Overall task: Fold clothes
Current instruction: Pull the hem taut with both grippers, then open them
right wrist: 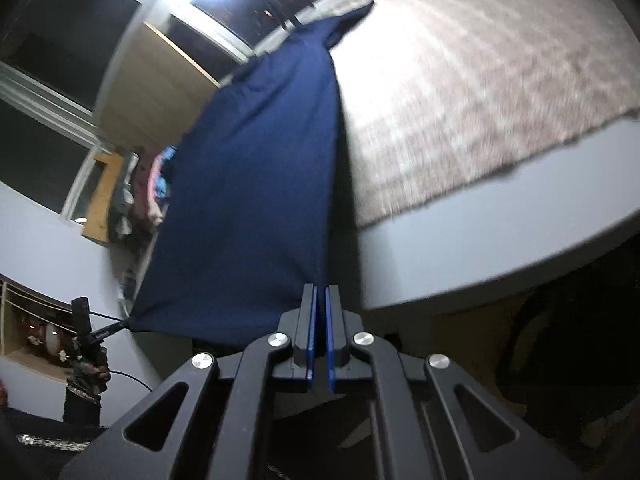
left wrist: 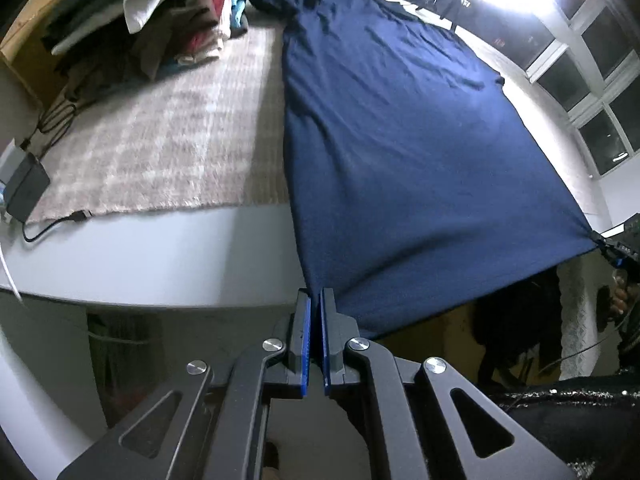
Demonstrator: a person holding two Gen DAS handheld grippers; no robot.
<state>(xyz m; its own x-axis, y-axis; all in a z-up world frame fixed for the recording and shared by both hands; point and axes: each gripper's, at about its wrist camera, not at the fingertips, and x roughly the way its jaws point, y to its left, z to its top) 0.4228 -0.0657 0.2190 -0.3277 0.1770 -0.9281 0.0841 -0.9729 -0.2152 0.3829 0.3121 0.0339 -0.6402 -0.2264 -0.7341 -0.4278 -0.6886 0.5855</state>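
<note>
We take the counter (left wrist: 160, 256) as our landmark: a broad grey surface with a checked woven mat (left wrist: 160, 136) spread over most of it, there, we judge, to give a soft, clean bed for folding. The navy garment (left wrist: 400, 140) is the next largest thing. It lies lengthwise along the mat's edge, its far end with a sleeve resting on the counter, its near hem pulled out past the counter's front edge and hanging in the air. We hold it so because stretching the hem taut between two corners flattens the cloth before a fold.

At the counter's far corner sits a pile of folded clothes (left wrist: 152, 20), kept well apart from the garment, presumably finished pieces. A dark power adapter with its cable (left wrist: 26, 188) rests at the counter's side edge, beyond the mat.

Our left gripper (left wrist: 316, 300) has its fingers clenched on one hem corner, just off the counter's front edge. Our right gripper (right wrist: 321, 300) grasps the opposite corner in the same pinched way, also in front of the counter.
</note>
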